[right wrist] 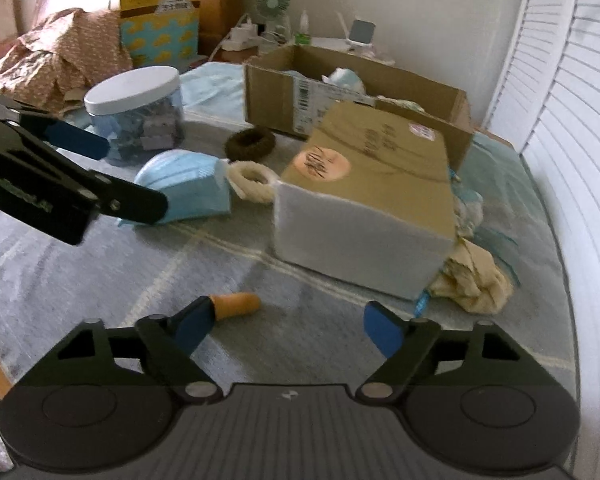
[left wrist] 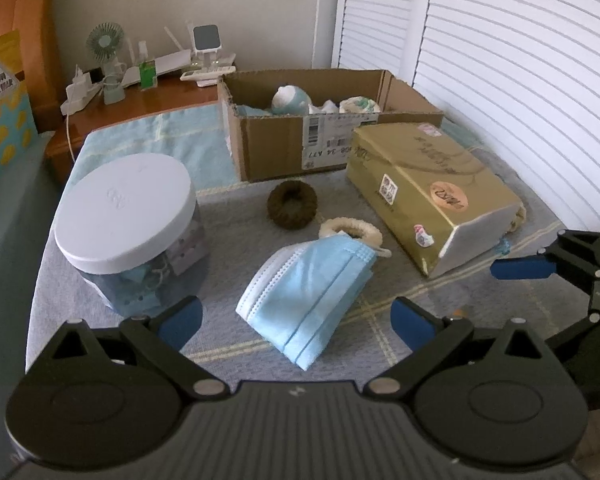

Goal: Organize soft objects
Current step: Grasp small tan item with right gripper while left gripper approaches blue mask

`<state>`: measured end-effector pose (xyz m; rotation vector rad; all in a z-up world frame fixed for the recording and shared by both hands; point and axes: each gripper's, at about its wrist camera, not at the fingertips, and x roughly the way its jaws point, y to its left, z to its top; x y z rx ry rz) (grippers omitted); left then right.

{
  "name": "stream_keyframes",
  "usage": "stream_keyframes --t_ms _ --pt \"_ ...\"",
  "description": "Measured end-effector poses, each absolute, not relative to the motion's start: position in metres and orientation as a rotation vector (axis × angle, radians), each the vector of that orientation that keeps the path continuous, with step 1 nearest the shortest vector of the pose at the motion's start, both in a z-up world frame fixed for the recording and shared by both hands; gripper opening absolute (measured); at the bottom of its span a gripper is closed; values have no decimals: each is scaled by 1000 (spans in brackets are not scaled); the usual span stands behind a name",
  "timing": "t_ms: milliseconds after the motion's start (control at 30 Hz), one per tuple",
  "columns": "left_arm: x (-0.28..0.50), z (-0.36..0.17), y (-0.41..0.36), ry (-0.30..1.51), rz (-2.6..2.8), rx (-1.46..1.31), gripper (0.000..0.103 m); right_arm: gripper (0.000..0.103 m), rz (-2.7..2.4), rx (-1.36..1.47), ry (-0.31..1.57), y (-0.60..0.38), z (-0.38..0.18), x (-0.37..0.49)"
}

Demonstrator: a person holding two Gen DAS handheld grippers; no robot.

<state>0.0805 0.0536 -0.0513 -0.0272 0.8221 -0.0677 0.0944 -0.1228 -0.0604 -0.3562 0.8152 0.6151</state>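
**Lying folded on the blanket: masks between two spread grippers**

Resting on the checked grey blanket (left wrist: 228, 240), a stack of blue face masks (left wrist: 306, 300) lies just ahead of the left gripper (left wrist: 296, 322), whose blue-padded jaws stand wide apart with nothing between them. A cream scrunchie (left wrist: 352, 232) touches the stack's far edge, with a dark brown scrunchie (left wrist: 293, 205) lying just beyond. To the left stands a clear jar with a white lid (left wrist: 128, 216); to the right lies a gold tissue pack (left wrist: 432, 192), with crumpled cream cloth (right wrist: 474, 280) at its far side. Behind is an open cardboard box (left wrist: 276, 144) holding rolled soft items. The right gripper (right wrist: 290, 326), jaws likewise spread and empty, hovers near a small orange cylinder (right wrist: 240, 304) on the blanket.
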Motion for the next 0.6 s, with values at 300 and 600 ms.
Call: stream_keyframes --t_ms 300,600 --pt "88 -59 52 834 -73 -25 100 49 687 -364 792 -112 -58 92" --pt "97 -63 43 800 -102 75 90 28 690 -375 784 -112 -57 87"
